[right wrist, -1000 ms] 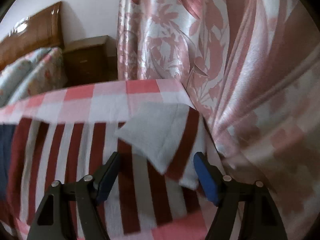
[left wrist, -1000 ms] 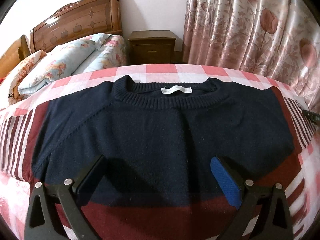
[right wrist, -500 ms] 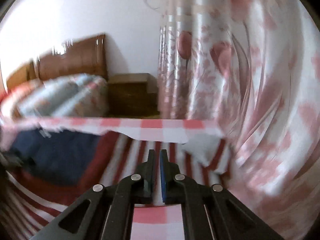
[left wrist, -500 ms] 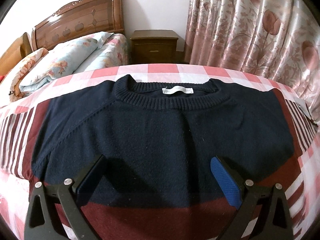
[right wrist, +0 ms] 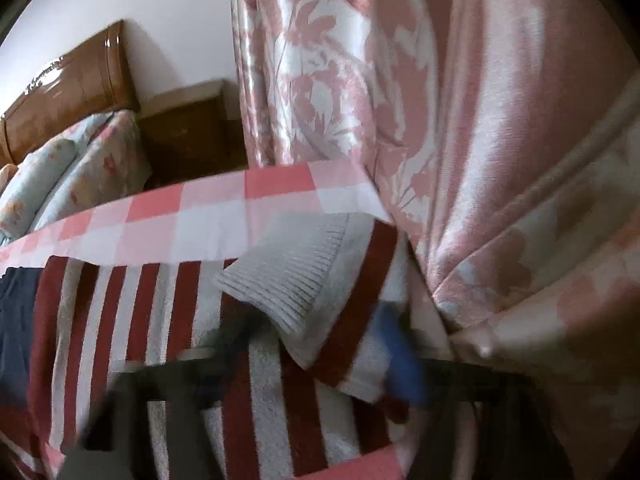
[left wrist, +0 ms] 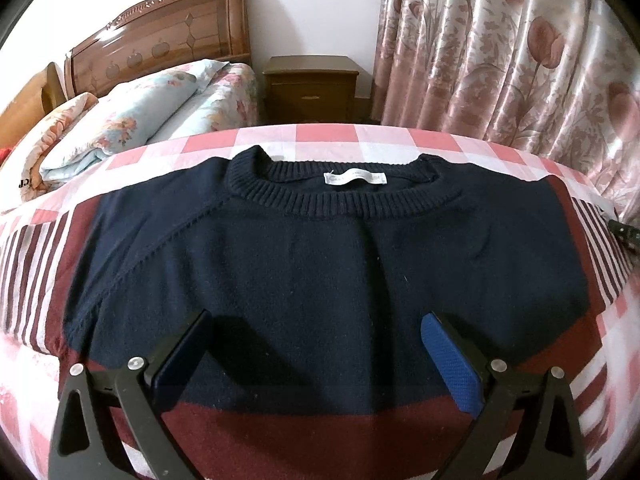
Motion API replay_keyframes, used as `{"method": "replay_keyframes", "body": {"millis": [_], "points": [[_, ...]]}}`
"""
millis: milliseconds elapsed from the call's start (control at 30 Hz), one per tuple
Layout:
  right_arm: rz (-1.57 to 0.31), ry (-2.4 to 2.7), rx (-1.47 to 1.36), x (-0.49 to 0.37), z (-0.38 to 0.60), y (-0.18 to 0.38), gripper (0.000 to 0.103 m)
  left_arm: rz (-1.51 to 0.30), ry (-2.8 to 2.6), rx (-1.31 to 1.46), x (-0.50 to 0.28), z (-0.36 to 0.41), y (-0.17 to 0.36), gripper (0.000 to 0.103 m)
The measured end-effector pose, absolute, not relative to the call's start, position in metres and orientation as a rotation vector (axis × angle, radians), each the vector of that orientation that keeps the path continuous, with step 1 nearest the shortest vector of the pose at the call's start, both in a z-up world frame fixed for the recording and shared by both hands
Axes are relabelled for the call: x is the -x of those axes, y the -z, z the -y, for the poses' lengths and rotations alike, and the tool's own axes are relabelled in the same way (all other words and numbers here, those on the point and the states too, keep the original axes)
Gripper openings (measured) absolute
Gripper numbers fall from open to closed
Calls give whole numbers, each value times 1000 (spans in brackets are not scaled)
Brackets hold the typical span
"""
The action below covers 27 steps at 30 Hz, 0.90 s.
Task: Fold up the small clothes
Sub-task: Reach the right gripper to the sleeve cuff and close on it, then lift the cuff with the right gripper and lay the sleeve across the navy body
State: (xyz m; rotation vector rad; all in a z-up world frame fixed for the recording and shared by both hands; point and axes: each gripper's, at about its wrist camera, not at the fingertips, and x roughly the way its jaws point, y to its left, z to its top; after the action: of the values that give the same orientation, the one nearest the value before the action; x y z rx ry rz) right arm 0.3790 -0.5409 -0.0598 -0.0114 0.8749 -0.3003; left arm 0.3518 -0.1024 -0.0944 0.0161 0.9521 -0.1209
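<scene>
A navy knit sweater (left wrist: pixel 320 264) with a maroon band at the hem and red-and-white striped sleeves lies flat, collar away from me, on a pink checked cloth (left wrist: pixel 320 136). My left gripper (left wrist: pixel 312 344) is open and empty, hovering over the lower chest. In the right wrist view the right striped sleeve (right wrist: pixel 168 312) lies spread, its grey ribbed cuff (right wrist: pixel 292 272) folded back over it. My right gripper (right wrist: pixel 316 340) is blurred, open, with its fingers either side of the cuff, close above the sleeve.
A pink floral curtain (left wrist: pixel 500 60) (right wrist: pixel 400 100) hangs close along the right edge of the cloth. A bed with pillows (left wrist: pixel 132 120), a wooden headboard (left wrist: pixel 168 36) and a wooden nightstand (left wrist: pixel 312 88) stand beyond the far edge.
My right gripper was shut and raised half a second ago; it is now open and back low over the sleeve cuff. The left gripper has barely moved.
</scene>
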Motion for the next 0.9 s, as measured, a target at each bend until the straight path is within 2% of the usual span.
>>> {"method": "replay_keyframes", "body": {"millis": [100,300,400,600,900], "points": [[-818,243,-22,-360,528,49,9,-948,120,-17,-350,102,95,103],[-627,32,-78,-298,438,11,9,-885,105,-1,-339,98,88,103],[-606,-91,-84,-275,382,7,9,-891,202,48,-329,95,83,103],[-599,-287,-71,-240,293,16,9,-904,576,504,-290,67,61,103],[-656,-325,-17,-216,246,48,9,-997,813,646,-291,105,63,103]]}}
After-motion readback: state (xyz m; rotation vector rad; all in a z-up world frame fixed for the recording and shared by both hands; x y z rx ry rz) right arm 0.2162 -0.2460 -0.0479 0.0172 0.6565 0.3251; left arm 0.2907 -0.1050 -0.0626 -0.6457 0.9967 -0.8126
